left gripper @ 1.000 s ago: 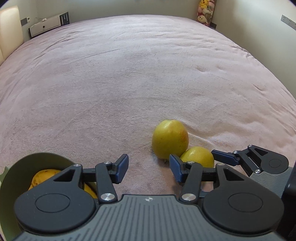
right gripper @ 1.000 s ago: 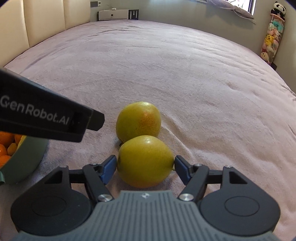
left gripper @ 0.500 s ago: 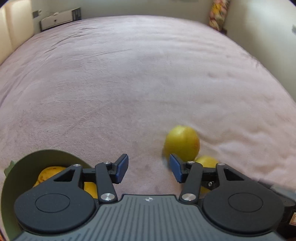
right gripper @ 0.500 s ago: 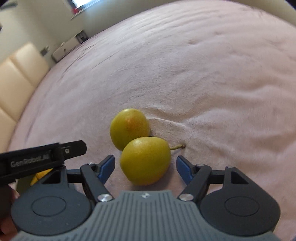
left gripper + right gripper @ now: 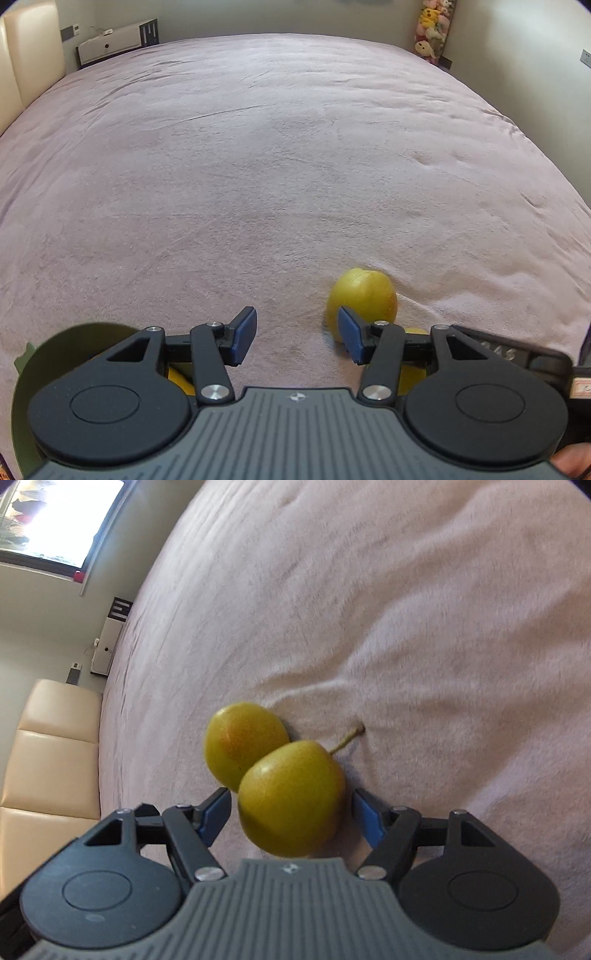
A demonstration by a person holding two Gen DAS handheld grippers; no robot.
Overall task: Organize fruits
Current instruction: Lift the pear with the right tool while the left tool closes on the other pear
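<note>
Partly hidden digits "345" on the right tongs (image 5: 511, 355)

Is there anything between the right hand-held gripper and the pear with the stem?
Nothing visible. The pear already sits between the open pads of the right hand-held gripper, with a small gap on each side. The second fruit touches the pear from behind, beyond the left pad, outside the gap.

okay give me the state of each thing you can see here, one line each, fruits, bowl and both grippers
Near pear: lying on the bed, between the right gripper's pads, not pinched.
Far pear: lying on the bed, touching the near pear.
Bowl: upright, yellow fruit inside.
Left gripper: open, empty.
Right gripper: open around the near pear.
Bed: covered with a wrinkled pink blanket.
</note>
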